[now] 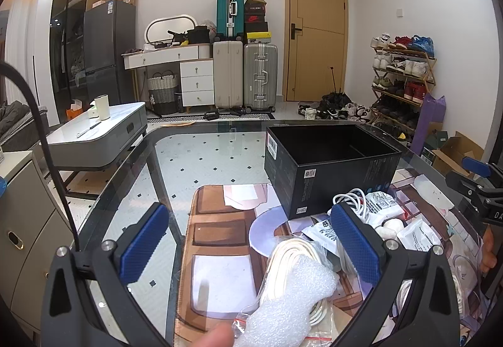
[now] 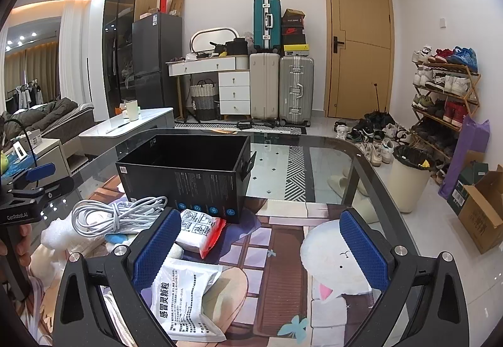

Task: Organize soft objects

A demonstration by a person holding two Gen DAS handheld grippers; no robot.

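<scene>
An open, empty black box (image 1: 330, 164) stands on the glass table; it also shows in the right wrist view (image 2: 188, 170). In front of it lies a heap of soft items: a white cable bundle (image 2: 116, 215), a white foam wrap (image 1: 289, 299), a bagged white cord (image 1: 292, 255), a white printed medicine pouch (image 2: 182, 299) and a red-edged white packet (image 2: 201, 230). My left gripper (image 1: 251, 243) is open above the foam wrap and cord. My right gripper (image 2: 261, 249) is open, its left finger over the medicine pouch. Both grippers are empty.
A printed desk mat (image 2: 283, 268) covers the near part of the glass table (image 1: 204, 152). The table's curved far edge lies just behind the box. A low white side table (image 1: 100, 130) stands left, a beige bin (image 2: 408, 177) and shoe rack (image 2: 446, 101) right.
</scene>
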